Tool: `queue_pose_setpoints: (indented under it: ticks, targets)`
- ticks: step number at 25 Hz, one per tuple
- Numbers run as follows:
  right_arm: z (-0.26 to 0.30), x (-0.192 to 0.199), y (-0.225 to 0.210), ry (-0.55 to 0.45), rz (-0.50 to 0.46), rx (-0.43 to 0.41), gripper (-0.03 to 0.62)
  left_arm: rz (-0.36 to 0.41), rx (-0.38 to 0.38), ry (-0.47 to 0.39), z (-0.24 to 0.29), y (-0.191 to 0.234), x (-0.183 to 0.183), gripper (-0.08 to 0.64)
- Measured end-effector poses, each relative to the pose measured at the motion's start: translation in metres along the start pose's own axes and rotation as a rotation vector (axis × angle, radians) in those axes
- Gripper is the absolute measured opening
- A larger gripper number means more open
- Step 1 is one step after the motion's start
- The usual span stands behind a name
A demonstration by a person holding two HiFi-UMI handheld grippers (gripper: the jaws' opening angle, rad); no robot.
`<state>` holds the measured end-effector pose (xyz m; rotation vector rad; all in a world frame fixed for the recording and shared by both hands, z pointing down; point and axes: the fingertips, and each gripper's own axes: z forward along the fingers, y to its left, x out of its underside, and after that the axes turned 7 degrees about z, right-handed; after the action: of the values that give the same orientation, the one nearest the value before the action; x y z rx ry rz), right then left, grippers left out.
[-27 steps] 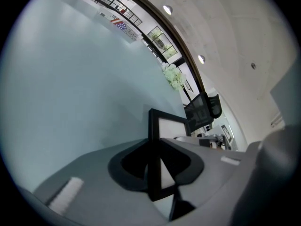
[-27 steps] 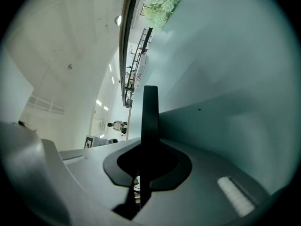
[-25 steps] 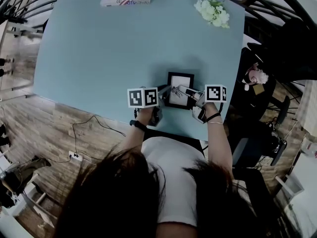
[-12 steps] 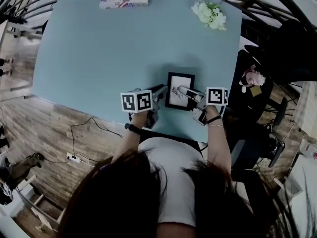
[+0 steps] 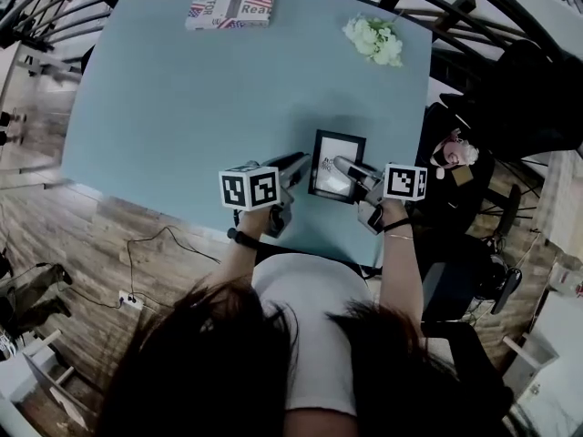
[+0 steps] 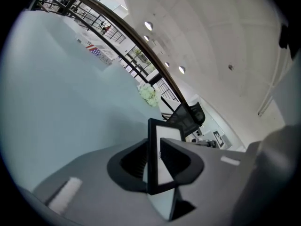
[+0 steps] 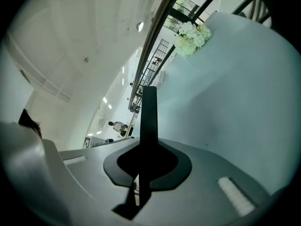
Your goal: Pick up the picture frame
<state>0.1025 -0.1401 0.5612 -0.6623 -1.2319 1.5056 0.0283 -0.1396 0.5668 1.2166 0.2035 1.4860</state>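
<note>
Left hand-held gripper (image 5: 302,162) pinches the picture frame (image 5: 337,148) by its left edge, near right on the surface (image 5: 182,107) (likely just clear). Right hand-held gripper (image 5: 341,165) clamps the right edge. Lift both evenly, no twist.

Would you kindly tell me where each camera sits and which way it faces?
Head view: on the person's head, facing steeply down at the table; hair, both forearms, left gripper and right gripper show.
Left gripper view: on the left gripper, facing along its jaws, shut on the picture frame.
Right gripper view: likewise, jaws shut on the frame's opposite edge.
Shared: all views show the frame and white flowers.
</note>
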Motion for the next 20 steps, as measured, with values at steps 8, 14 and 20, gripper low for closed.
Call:
queue_pose_setpoints:
  ticks: [8, 14, 20]
  targets:
    - [-0.036, -0.023, 0.037, -0.106, -0.139, 0.001, 0.014, 0.097, 0.017, -0.087, -0.014, -0.035, -0.031, 0.133]
    - [-0.071, -0.038, 0.063, -0.219, -0.307, 0.06, 0.014, 0.201, 0.025, -0.151, -0.026, -0.067, -0.052, 0.133]
    - [-0.1, -0.049, 0.096, -0.33, -0.482, 0.14, 0.014, 0.332, 0.022, -0.211, -0.039, -0.096, -0.075, 0.132]
